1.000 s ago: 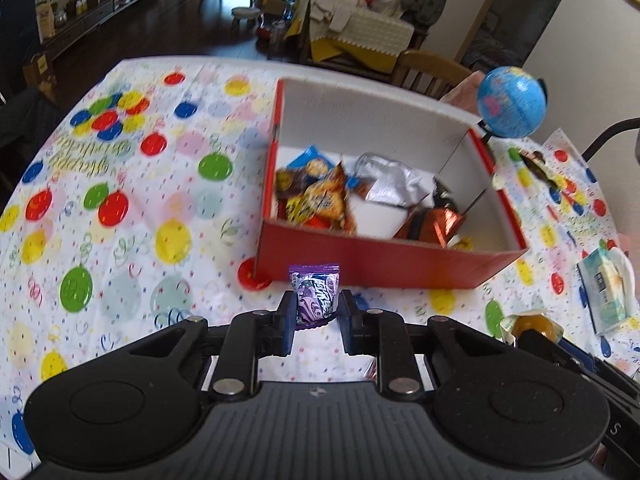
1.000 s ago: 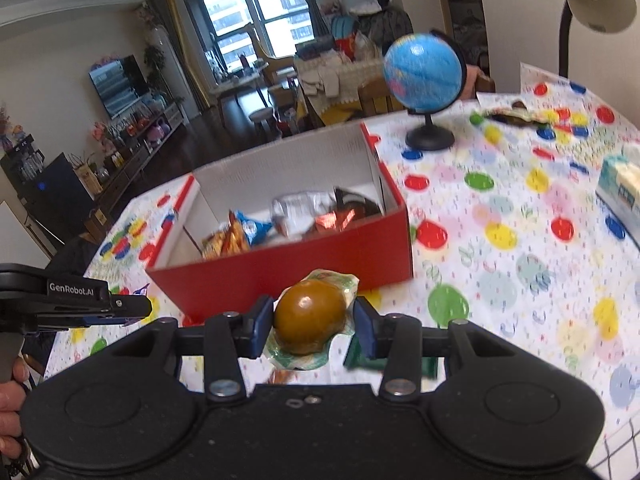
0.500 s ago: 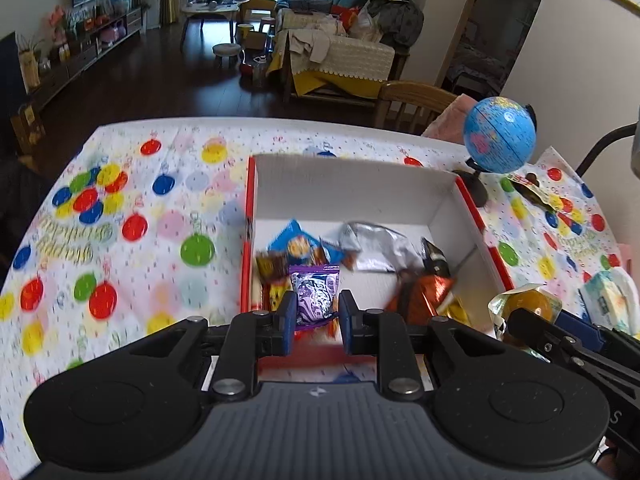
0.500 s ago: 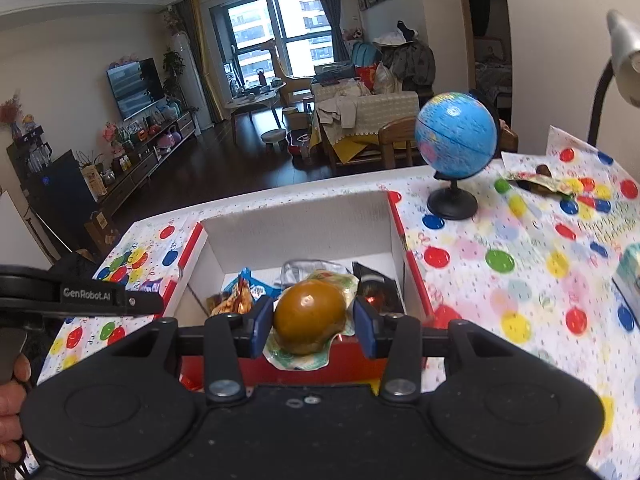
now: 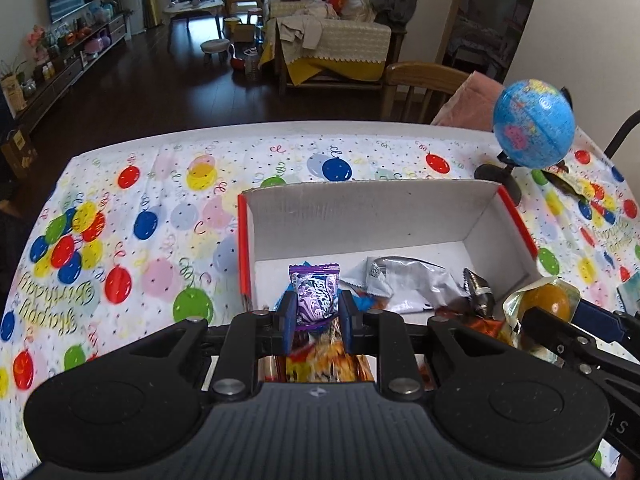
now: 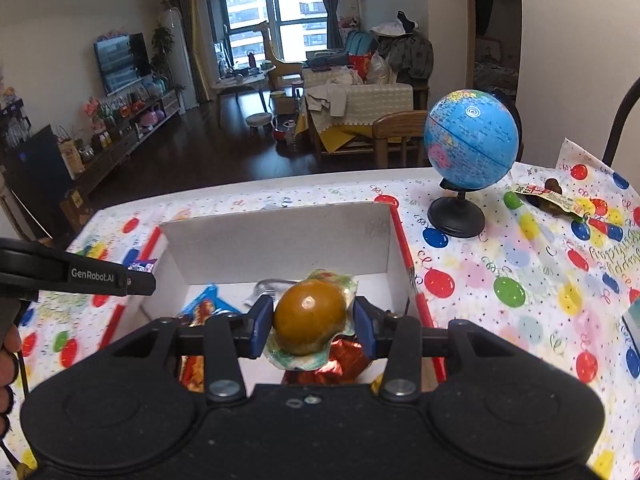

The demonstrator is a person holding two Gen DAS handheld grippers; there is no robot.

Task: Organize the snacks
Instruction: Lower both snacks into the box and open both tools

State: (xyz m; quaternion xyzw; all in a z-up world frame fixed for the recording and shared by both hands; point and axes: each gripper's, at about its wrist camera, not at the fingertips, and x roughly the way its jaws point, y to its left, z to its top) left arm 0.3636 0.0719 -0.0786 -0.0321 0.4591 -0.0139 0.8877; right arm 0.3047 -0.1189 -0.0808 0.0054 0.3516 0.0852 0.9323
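You have the red box mid-table already holding several packets at its near side. Your right gripper is clamped on the wrapped brown egg, your left gripper on the purple candy; both hang over the box's near edge. Releasing these two remains, and one dark packet lies far right beyond the globe.

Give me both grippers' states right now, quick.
Left gripper: shut on the purple candy packet, over the red box.
Right gripper: shut on the wrapped brown egg, also over the box.
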